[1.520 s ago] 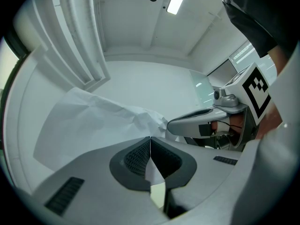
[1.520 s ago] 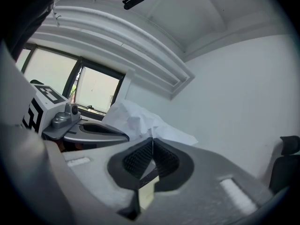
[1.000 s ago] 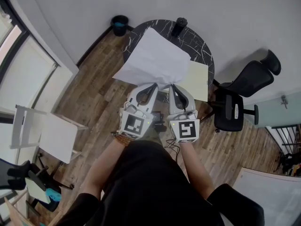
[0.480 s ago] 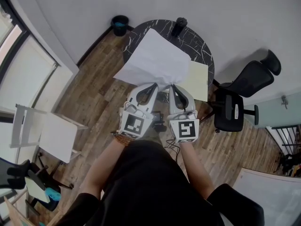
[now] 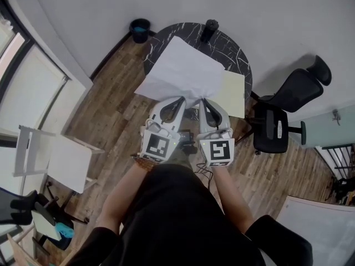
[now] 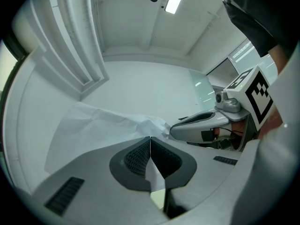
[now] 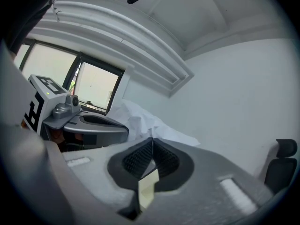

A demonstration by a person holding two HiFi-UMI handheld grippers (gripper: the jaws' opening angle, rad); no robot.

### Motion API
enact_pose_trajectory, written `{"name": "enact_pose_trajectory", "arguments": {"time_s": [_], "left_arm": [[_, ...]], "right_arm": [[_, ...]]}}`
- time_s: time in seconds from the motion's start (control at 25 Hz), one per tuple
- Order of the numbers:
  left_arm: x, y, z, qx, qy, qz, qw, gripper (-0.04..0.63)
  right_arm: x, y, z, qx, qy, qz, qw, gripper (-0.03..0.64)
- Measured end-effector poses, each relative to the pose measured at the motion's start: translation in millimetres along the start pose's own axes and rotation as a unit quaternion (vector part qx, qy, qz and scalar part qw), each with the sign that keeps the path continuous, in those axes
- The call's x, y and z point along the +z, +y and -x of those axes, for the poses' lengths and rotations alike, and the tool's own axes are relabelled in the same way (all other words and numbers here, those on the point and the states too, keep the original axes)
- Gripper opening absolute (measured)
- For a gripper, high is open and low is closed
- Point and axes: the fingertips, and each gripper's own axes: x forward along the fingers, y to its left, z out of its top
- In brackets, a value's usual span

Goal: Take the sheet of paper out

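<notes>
A large white sheet of paper (image 5: pixel 180 73) hangs crumpled over the round black marble table (image 5: pixel 236 51), held up at its near edge. My left gripper (image 5: pixel 180 100) is shut on that edge; white paper (image 6: pixel 98 128) spreads out past the closed left gripper (image 6: pixel 150 146). Beside the white sheet lies a pale yellow sheet (image 5: pixel 232 93). My right gripper (image 5: pixel 203 101) is shut on a pale yellow strip (image 7: pixel 146 189), pinched in the closed right gripper (image 7: pixel 152 149). The two grippers sit close side by side, each visible in the other's view: right gripper (image 6: pixel 201 125), left gripper (image 7: pixel 89 125).
A black cup (image 5: pixel 211 29) stands at the table's far edge. A black office chair (image 5: pixel 283 115) is right of the table. A dark bin (image 5: pixel 141 29) sits on the wood floor by the wall. White furniture (image 5: pixel 55 154) stands at the left.
</notes>
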Motion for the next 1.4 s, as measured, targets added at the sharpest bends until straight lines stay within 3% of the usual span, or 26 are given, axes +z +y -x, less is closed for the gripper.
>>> {"name": "enact_pose_trajectory", "arguments": {"time_s": [0.16, 0.32, 0.68, 0.84, 1.4], "left_arm": [[1.4, -6.3, -1.6, 0.0, 0.001, 0.017, 0.9999, 0.002], [1.8, -12.4, -4.7, -0.011, 0.001, -0.005, 0.9999, 0.002], [0.1, -15.7, -7.6, -0.01, 0.003, 0.013, 0.9999, 0.002], [-2.7, -16.1, -8.9, -0.016, 0.005, -0.002, 0.9999, 0.002], [-10.2, -5.4, -16.0, -0.013, 0.01, 0.001, 0.9999, 0.002]], "right_arm": [[-2.4, -7.8, 5.4, -0.009, 0.005, 0.002, 1.0, -0.002], [-3.9, -12.4, 8.0, -0.009, 0.006, 0.007, 1.0, -0.002], [-11.6, -15.2, 10.3, -0.012, 0.019, 0.01, 1.0, -0.002], [-14.4, -18.6, 9.8, -0.017, 0.018, 0.009, 1.0, -0.002], [-23.3, -23.3, -2.9, -0.017, 0.028, 0.007, 0.999, -0.002]]}}
